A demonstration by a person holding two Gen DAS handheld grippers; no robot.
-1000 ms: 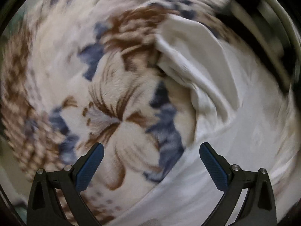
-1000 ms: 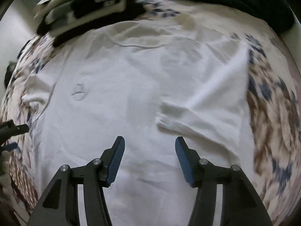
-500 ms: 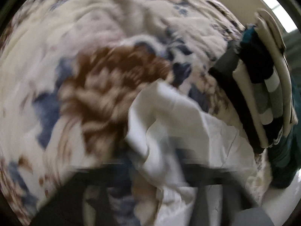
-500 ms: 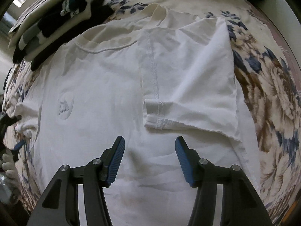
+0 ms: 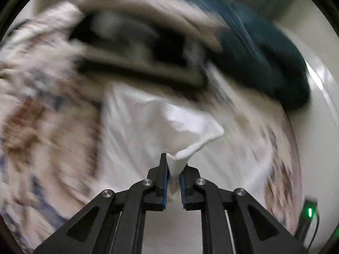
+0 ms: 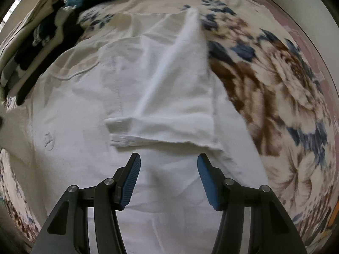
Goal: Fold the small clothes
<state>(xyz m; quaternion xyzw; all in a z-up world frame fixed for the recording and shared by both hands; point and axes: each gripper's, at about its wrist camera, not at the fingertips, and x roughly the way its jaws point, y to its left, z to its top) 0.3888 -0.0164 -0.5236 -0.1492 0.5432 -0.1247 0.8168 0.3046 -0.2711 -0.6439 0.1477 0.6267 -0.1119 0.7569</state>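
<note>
While the left gripper [image 5: 174, 174], jaws easing, pinches it, the white T-shirt [image 6: 161, 97] lies sleeve-folded

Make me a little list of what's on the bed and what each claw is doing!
shirt: white T-shirt lying flat on the flowery blanket
folded part: one sleeve already laid over the shirt's middle
left claw: pinching a bit of white shirt cloth, jaws easing apart slightly
right claw: open over the shirt, holding nothing
pile: folded clothes beside the shirt's collar
picture sharpness: left view is blurry
</note>
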